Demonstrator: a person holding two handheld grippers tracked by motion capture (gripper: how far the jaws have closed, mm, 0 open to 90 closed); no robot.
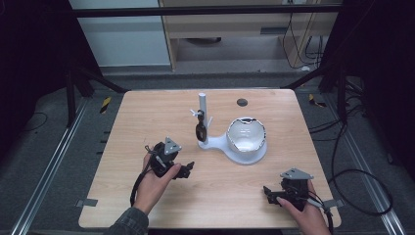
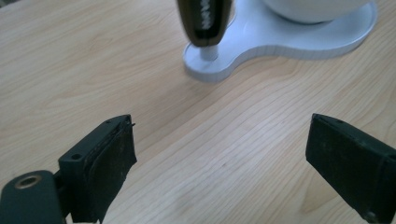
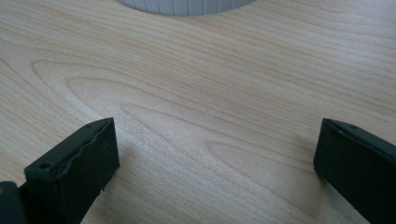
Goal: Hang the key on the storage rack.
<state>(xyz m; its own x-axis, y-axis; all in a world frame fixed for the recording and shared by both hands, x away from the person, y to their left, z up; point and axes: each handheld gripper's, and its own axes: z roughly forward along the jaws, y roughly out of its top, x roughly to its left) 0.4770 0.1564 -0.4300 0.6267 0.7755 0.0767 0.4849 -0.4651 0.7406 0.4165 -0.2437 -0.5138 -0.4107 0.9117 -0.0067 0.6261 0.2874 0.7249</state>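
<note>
Both grippers stood with jaws spread wide and empty over the wooden table (image 1: 147, 122). Ahead of the left gripper (image 2: 219, 154) was the white stand (image 2: 289, 42) (a dark brown handle (image 2: 204, 21) hanging at its post). The right gripper (image 3: 215, 163) faced the stand's rim.

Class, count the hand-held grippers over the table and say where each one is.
2. The left gripper is at the table's near left, jaws open; the right gripper is at the near right edge, jaws open.
</note>
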